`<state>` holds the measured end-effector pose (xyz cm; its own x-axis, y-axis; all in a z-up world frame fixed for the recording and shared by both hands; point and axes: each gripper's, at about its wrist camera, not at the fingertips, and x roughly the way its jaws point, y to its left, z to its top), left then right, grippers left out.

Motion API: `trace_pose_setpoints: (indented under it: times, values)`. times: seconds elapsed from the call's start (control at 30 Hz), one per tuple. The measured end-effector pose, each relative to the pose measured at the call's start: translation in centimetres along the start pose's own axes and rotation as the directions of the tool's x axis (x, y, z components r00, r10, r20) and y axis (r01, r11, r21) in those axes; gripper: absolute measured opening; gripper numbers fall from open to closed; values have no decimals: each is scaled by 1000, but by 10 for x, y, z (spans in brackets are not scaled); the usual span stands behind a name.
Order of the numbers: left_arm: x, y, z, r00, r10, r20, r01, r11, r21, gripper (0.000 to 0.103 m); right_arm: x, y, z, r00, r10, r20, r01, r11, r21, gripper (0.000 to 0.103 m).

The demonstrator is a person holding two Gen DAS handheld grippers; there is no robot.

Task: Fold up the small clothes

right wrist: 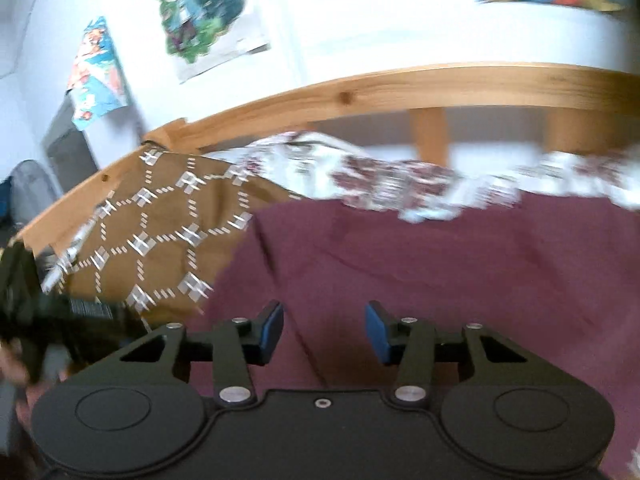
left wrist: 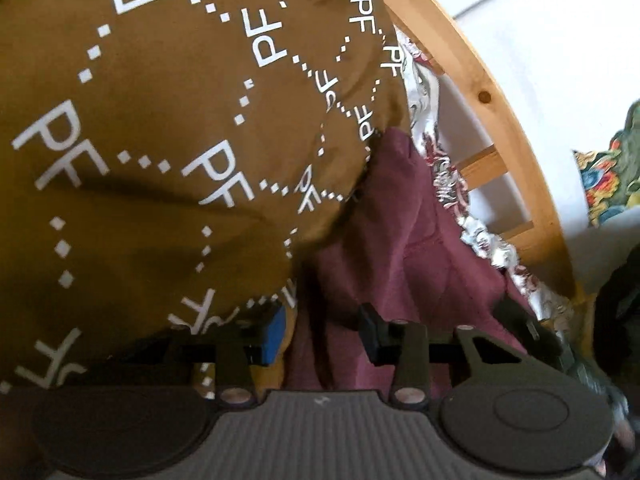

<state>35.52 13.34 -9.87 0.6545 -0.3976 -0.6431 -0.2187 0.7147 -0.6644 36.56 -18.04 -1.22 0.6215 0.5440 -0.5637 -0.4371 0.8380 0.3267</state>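
Note:
A mustard-brown garment (left wrist: 160, 140) printed with white "PF" letters and dotted lines fills the left wrist view. It lies over a maroon blanket (left wrist: 400, 248). My left gripper (left wrist: 322, 336) is open, its left finger tucked under the garment's edge, its right finger over the maroon blanket. In the right wrist view the same garment (right wrist: 160, 232) lies to the left, partly blurred. My right gripper (right wrist: 324, 332) is open and empty above the maroon blanket (right wrist: 440, 272), to the right of the garment.
A floral sheet (right wrist: 380, 184) lies behind the blanket, along a wooden bed rail (right wrist: 380, 88) with slats. Beyond it is a white wall with posters (right wrist: 192, 12). The left gripper's black body (right wrist: 24, 312) shows at the far left of the right wrist view.

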Motion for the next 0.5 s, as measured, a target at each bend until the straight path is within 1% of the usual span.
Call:
trace_pose_setpoints:
  times: [0.03, 0.07, 0.1, 0.13, 0.17, 0.23, 0.3, 0.33, 0.37, 0.43, 0.5]
  values:
    - [0, 2, 0, 1000, -12, -1, 12, 1000, -7, 35, 13, 4, 8, 1000, 15, -11, -15, 1000, 0, 49]
    - [1, 4, 1, 1000, -21, -6, 21, 1000, -17, 25, 30, 10, 18, 999, 38, -24, -38, 999, 3, 49]
    - [2, 7, 3, 1000, -27, -12, 27, 999, -28, 19, 43, 14, 25, 998, 55, -38, -54, 999, 7, 49]
    - [3, 10, 3, 999, -30, -17, 29, 999, -46, 8, 57, 18, 33, 996, 65, -54, -64, 998, 11, 49]
    - [4, 12, 4, 999, -30, -19, 29, 998, -61, 5, 73, 22, 39, 994, 73, -78, -72, 997, 12, 49]
    - [3, 15, 2, 999, -32, -8, 31, 997, -77, 3, 95, 27, 45, 989, 75, -130, -75, 997, 5, 49]
    - [-2, 13, 0, 1000, -13, 25, 14, 998, -61, 3, 113, 30, 46, 982, 69, -177, -72, 997, -8, 47]
    - [-5, 10, -1, 998, 8, 55, -5, 998, -59, 2, 118, 31, 46, 979, 69, -194, -73, 997, -15, 32]
    - [-11, 8, -3, 996, 24, 88, -18, 998, -65, 2, 122, 34, 46, 977, 69, -200, -76, 997, -28, 7]
    - [-24, 5, -9, 987, 38, 156, -25, 996, -81, 2, 122, 43, 47, 980, 69, -186, -82, 995, -64, 5]
    - [-36, 1, -14, 971, 55, 231, -39, 997, -72, 2, 119, 56, 53, 986, 93, -137, -109, 988, -112, 4]
